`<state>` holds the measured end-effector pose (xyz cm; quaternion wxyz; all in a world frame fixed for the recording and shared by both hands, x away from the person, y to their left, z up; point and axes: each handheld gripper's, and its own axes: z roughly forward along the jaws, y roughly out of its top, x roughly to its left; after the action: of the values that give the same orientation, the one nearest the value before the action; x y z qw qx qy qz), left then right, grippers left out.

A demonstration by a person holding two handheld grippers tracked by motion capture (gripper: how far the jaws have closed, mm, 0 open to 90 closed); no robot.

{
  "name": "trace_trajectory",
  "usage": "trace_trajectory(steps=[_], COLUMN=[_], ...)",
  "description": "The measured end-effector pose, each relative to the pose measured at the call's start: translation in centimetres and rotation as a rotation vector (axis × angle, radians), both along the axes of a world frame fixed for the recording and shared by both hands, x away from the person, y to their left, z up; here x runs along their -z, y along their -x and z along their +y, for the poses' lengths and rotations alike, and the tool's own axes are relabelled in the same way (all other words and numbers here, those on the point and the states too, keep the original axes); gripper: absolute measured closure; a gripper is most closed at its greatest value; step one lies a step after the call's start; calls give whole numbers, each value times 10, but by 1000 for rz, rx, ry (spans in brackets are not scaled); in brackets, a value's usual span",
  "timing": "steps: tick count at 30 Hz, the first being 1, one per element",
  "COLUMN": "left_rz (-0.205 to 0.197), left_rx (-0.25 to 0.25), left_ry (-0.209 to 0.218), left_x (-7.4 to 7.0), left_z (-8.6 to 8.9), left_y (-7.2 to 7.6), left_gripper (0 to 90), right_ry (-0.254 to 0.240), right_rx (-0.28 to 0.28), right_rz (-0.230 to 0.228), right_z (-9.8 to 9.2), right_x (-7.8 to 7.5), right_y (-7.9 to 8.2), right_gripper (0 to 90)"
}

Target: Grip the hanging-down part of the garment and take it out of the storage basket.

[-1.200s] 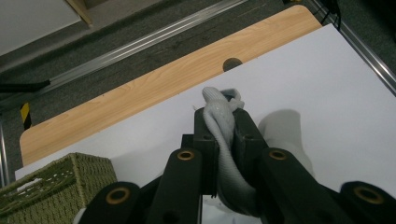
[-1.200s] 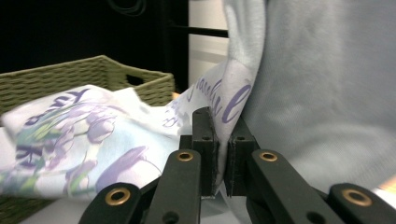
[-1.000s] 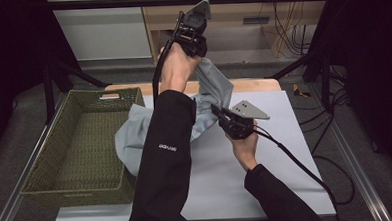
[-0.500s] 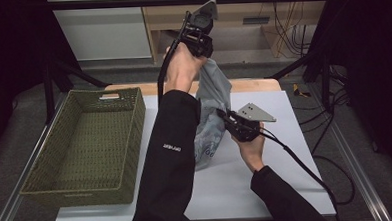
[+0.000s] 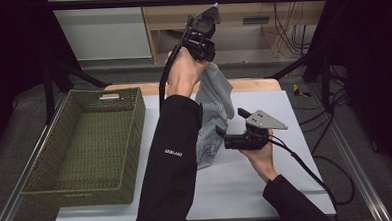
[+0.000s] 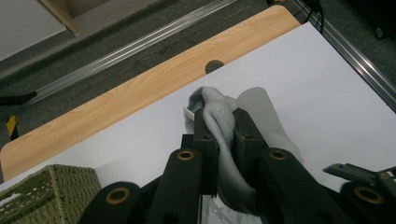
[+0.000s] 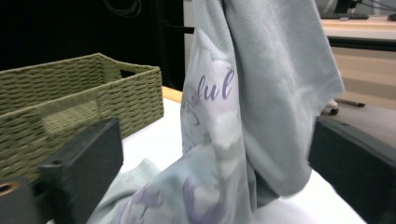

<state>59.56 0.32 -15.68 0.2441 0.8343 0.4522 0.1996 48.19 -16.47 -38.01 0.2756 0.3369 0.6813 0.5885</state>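
A pale grey-green T-shirt (image 5: 215,107) with purple print hangs from my left gripper (image 5: 205,57), which is held high over the back of the table and shut on a bunched fold of the cloth (image 6: 219,123). The shirt's lower end still rests on the white table top (image 5: 247,188). My right gripper (image 5: 224,136) sits low at the shirt's lower right part. In the right gripper view its jaws stand wide open, with the hanging shirt (image 7: 252,107) between them, and I cannot tell whether they touch it.
A green woven basket (image 5: 134,118) stands on the left of the table, seen also in the right gripper view (image 7: 70,93) and the left gripper view (image 6: 46,186). A wooden strip (image 6: 140,93) runs along the table's far edge. Metal frame rails border the table.
My left gripper has risen, lifting the shirt from a spread heap into a narrow hanging column. The right gripper has stayed low and come up against the shirt's lower part.
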Motion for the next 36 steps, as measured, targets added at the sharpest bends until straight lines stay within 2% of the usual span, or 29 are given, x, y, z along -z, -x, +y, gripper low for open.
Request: trace_trajectory(steps=[4,6,7,10,11,12,13,18,19,21,27,32,35,36], left_rz=[-7,-6,-5,-5,-1,-7,-3,-4,-4,-4,4,-1,-4,8], left_rx=[-4,4,4,3,10,2,7,-3,-3,-4,4,4,14,17], left_ry=[18,11,17,21,13,26,15,34,38,38,32,38,42,37], left_x=[2,2,2,3,4,5,6,7,7,8,8,9,11,12], left_z=[1,2,3,4,5,5,7,13,15,16,15,10,5,4], left_y=[2,3,3,4,4,5,6,7,7,7,6,6,7,8], left_gripper=[819,819,819,819,819,819,819,819,818,818,818,818,818,818], right_ry=[-19,-24,-25,-33,-44,-44,-39,-44,-59,-51,-63,-77,-56,-70], right_rx=[-23,-30,-35,-47,-53,-53,-56,-57,-56,-51,-51,-30,-25,-22], right_rz=[13,1,-6,-6,-7,-7,-7,-30,-21,-35,-27,-15,0,2], right_z=[-13,-16,-23,-28,-32,-32,-34,-45,-45,-49,-56,-66,-69,-72], right_x=[3,4,7,9,12,12,13,17,18,20,27,37,40,40], right_y=[13,16,26,33,41,41,44,60,63,65,69,74,75,76], right_gripper=[6,5,5,5,5,5,5,6,6,6,6,6,5,5])
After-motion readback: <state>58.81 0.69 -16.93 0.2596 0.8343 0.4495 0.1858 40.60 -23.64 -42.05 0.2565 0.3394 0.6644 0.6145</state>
